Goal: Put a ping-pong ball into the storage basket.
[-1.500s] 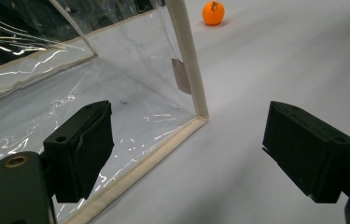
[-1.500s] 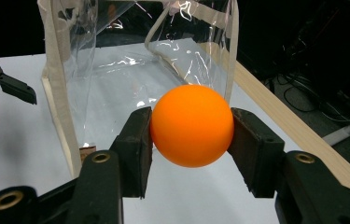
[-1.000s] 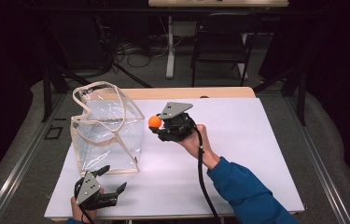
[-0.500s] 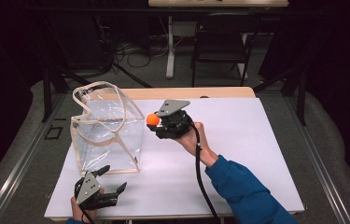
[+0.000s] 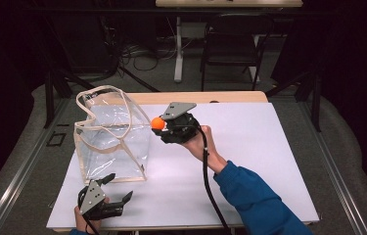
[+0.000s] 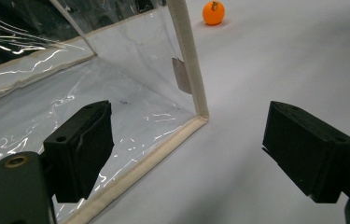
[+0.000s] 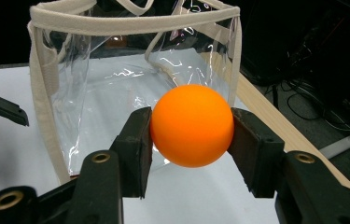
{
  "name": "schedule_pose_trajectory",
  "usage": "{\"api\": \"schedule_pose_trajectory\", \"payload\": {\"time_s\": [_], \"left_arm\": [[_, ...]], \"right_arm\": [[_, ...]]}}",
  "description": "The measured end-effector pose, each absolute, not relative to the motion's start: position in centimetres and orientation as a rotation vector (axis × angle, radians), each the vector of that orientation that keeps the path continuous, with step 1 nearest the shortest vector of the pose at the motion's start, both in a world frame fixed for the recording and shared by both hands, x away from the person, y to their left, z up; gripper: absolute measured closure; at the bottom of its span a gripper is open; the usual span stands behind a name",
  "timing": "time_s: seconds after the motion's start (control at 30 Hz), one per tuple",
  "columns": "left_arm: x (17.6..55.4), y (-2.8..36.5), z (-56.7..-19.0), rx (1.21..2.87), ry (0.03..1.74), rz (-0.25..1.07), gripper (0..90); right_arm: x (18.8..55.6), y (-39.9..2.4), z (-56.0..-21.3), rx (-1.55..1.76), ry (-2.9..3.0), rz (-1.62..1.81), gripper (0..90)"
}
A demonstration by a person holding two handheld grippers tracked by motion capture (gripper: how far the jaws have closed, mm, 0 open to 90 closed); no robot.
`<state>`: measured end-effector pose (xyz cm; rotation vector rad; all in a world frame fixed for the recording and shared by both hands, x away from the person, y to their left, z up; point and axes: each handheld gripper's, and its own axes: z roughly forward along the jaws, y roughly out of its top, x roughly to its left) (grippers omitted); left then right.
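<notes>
Right gripper (image 5: 160, 125): jaws clamped on orange ball (image 7: 192, 125), pads pressing both its sides.
Ball position: raised off white table (image 5: 269, 161), beside clear bag (image 5: 112, 137), near its rim.
Left gripper (image 5: 115, 188): jaws wide apart, holding nothing, at bag's bottom corner.

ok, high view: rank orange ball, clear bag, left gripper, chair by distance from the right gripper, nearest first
1. orange ball: clamped in the right gripper.
2. clear bag: just left of it.
3. left gripper: at the table's near left edge.
4. chair: on the floor beyond the table's far edge.
</notes>
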<state>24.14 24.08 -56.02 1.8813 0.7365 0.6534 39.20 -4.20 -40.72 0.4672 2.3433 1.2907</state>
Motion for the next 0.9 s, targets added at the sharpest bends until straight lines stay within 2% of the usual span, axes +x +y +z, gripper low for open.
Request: {"api": "schedule_pose_trajectory", "payload": {"time_s": [0.9], "left_arm": [[24.1, 24.1, -56.0, 1.876, 0.737, 0.657, 16.0]], "right_arm": [[39.1, -3.2, -38.4, 0.427, 2.332, 1.276, 50.7]]}}
